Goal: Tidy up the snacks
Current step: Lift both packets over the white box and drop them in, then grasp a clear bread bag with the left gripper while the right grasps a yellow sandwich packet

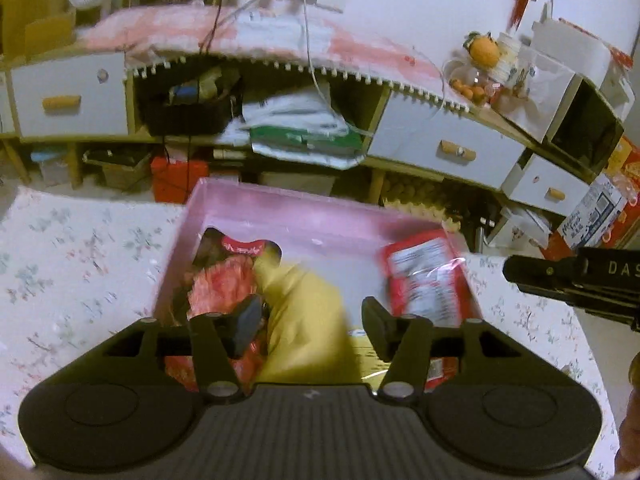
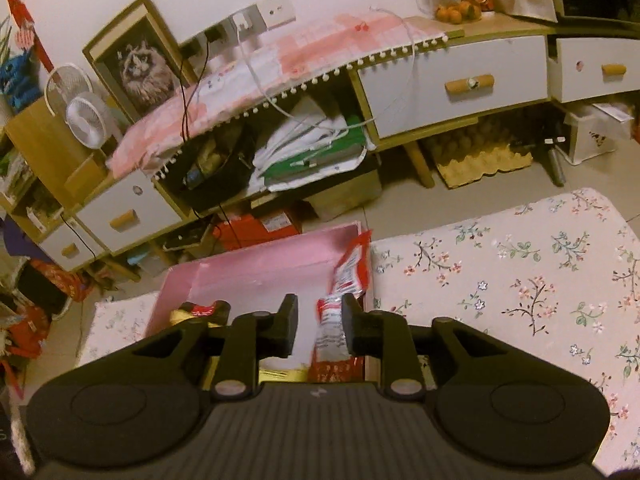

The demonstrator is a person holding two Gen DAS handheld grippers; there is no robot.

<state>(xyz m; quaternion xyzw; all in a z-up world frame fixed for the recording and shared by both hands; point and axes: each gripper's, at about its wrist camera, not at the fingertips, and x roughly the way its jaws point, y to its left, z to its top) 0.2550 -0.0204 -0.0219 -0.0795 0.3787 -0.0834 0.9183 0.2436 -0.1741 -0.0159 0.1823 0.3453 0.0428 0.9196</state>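
A pink box (image 1: 280, 200) (image 2: 260, 268) stands on the floral tablecloth (image 1: 80, 248) (image 2: 520, 280) and holds several snack packets. My left gripper (image 1: 312, 322) hangs open over the box. A blurred yellow bag (image 1: 308, 312) lies between its fingers, clear of the right pad. A red patterned bag (image 1: 224, 284) lies beside it on the left. A red packet (image 1: 424, 280) (image 2: 352, 272) leans against the box's right wall. My right gripper (image 2: 320, 322) is open a little over the box's right end. A red-and-white packet (image 2: 332, 332) hangs between its fingers, next to the right one, with a gap on the left.
Behind the table stands a low cabinet (image 2: 460, 76) with white drawers and a pink cloth (image 1: 248, 32), cables hanging over it. Boxes and egg trays (image 2: 480, 160) sit on the floor beneath. The right gripper's black body (image 1: 580, 280) enters the left wrist view.
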